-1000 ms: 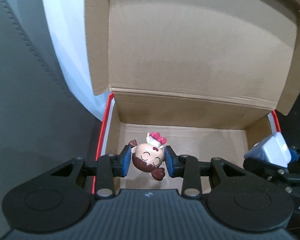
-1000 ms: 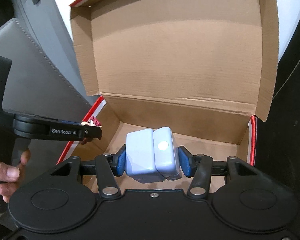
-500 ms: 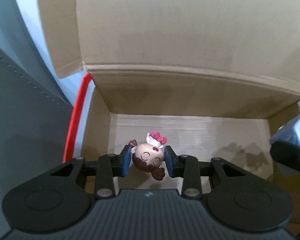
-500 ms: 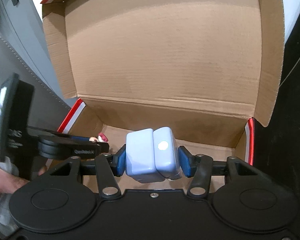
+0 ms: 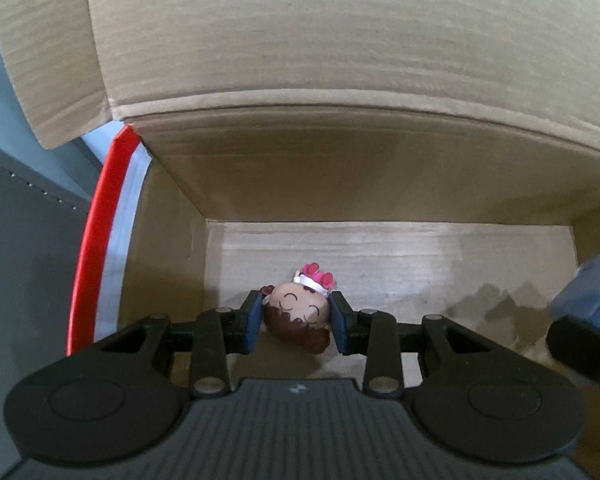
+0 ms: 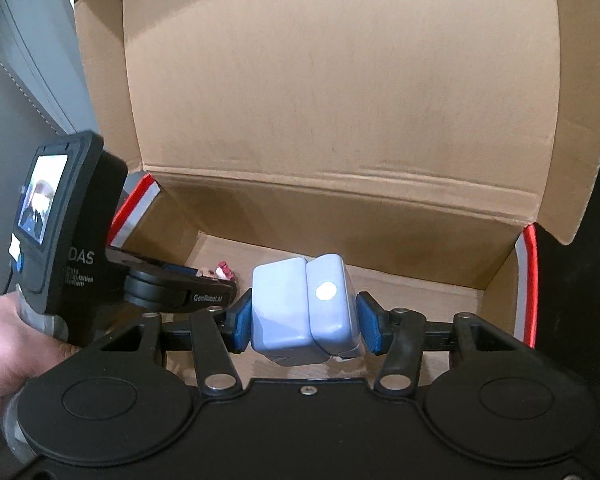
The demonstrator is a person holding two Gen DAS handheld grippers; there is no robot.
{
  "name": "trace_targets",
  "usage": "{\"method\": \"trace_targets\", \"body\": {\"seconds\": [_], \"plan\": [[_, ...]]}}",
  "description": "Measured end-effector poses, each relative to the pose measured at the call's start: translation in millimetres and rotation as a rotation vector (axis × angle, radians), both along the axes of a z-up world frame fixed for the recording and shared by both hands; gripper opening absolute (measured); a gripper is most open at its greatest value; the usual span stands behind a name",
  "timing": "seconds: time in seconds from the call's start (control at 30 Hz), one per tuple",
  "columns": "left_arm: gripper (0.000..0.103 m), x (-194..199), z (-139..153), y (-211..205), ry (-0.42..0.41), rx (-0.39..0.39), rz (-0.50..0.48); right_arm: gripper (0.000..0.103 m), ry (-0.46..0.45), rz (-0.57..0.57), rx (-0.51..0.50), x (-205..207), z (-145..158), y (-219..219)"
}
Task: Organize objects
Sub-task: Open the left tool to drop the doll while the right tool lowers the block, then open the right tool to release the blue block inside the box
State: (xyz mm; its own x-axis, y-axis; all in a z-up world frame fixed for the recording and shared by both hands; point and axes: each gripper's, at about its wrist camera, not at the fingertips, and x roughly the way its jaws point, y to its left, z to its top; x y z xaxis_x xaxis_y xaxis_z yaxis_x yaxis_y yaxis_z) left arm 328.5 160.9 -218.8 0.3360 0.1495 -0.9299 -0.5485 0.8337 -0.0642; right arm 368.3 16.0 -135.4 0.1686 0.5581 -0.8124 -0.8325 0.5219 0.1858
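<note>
Both hands have dropped lower into the open cardboard box [image 5: 172,264] over the last second, so the box floor now fills way more of my left view than it did. My left gripper [image 5: 296,318] is still clamped on the little smiling doll head [image 5: 296,312], now just above the floor near the left wall, and my right gripper [image 6: 304,318] stays clamped on the pale blue charger block [image 6: 300,312] over the middle. Looks to me like I'm about ready to let both go.

Both wrist views look steeply down, close, into open cardboard box [image 5: 340,184] [image 6: 340,216] — shared interior, floor.
</note>
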Motion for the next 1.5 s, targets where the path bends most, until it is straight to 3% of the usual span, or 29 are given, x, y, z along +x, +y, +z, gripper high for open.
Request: {"method": "trace_targets", "body": {"seconds": [0.17, 0.43, 0.7, 1.1, 1.13, 1.33, 1.5], "plan": [[0.039, 2.3, 5.3, 2.7, 0.026, -0.030, -0.008, 0.051, 0.025, -0.018, -0.012, 5.9, -9.8, 4.4], [0.042, -11.6, 35.4, 9.6, -0.008, -0.035, -0.001, 0.051, 0.101, -0.054, 0.000, 14.4, -22.8, 5.3], [0.047, -32.1, 75.9, 7.0, -0.042, -0.020, 0.035, 0.051, 0.092, -0.045, 0.002, 13.3, -28.9, 12.7], [0.051, -63.6, 98.3, -10.5, -0.077, -0.034, 0.092, 0.051, 0.074, -0.027, -0.054, 5.7, -50.4, 26.0], [0.051, -65.2, 89.3, -8.1, -0.081, -0.033, 0.084, 0.051, 0.072, -0.029, -0.057, 5.9, -50.5, 25.7], [0.053, -83.8, 104.4, -14.7, -0.104, -0.029, 0.083, 0.053, 0.048, -0.011, -0.048, 3.1, -45.8, 24.5], [0.053, -100.7, 118.0, -24.7, -0.112, -0.013, 0.055, 0.063, 0.010, -0.008, -0.012, 3.2, -20.3, 18.4]]}}
